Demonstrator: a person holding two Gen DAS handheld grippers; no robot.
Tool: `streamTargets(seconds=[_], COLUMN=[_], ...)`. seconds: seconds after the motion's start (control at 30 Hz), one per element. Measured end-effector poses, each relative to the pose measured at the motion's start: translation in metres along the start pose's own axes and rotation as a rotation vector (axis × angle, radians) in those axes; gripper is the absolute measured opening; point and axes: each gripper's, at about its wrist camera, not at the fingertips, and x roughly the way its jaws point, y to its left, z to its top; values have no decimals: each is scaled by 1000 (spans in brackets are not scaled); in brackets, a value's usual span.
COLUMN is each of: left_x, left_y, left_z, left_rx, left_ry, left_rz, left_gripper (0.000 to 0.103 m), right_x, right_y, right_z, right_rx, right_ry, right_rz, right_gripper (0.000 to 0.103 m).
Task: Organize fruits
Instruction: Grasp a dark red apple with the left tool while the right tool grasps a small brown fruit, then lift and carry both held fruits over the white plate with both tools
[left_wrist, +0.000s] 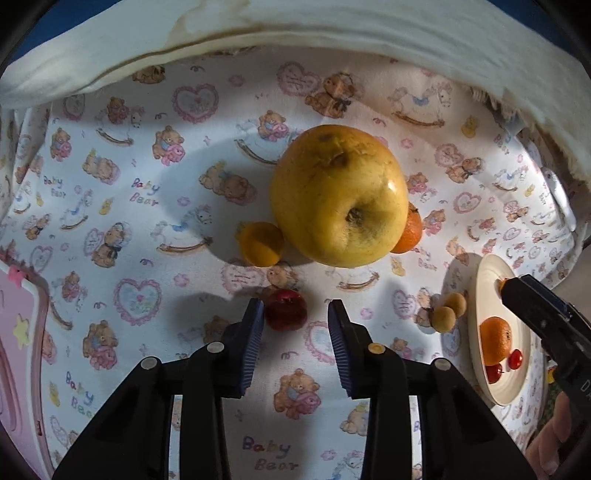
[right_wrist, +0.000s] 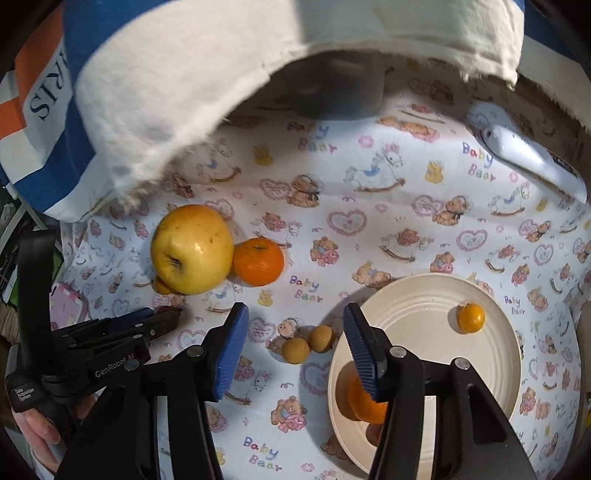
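Reaching risk: left hand-held gripper (left_wrist: 295, 314) is spread, empty; small red fruit (left_wrist: 286, 308) touches one pad and could roll off.
Right hand-held gripper (right_wrist: 295, 332): spread, empty, above plate (right_wrist: 413, 295) edge.
Brown fruits (right_wrist: 306, 343): mid-frame, beside plate.
Obstacle: big yellow apple (left_wrist: 338, 197) touching orange (right_wrist: 258, 261), frame centre-left.

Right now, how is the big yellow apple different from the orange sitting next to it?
The yellow apple is much bigger than the orange. The apple is pale yellow with brown blemishes, while the orange is evenly bright orange. The apple lies tipped, its dimpled end facing the camera; the orange shows a small green stem spot on top. Both are round and sit touching on the teddy-bear cloth, not on the plate.
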Motion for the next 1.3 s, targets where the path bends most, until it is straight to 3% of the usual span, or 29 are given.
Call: streamTargets(seconds=[0.23,0.6,1.1,1.3], left_x=[0,15,-23,-30], left_y=[-12,-15,-16,-8], left_z=[-2,0,-1,-1], left_rx=[74,54,58,53], left_ry=[-47,-18,-108,-116], left_rz=[136,86,67,65], left_gripper=[34,27,27,27], right_x=[6,30,61,66], right_y=[4,6,9,8], right_z=[-1,-9,-19,-19], right_rx=[-18,9,-10,-10], right_ry=[34,150,236,223], right_rz=[-20,22,-27,-46], right_gripper=[48,32,26,25])
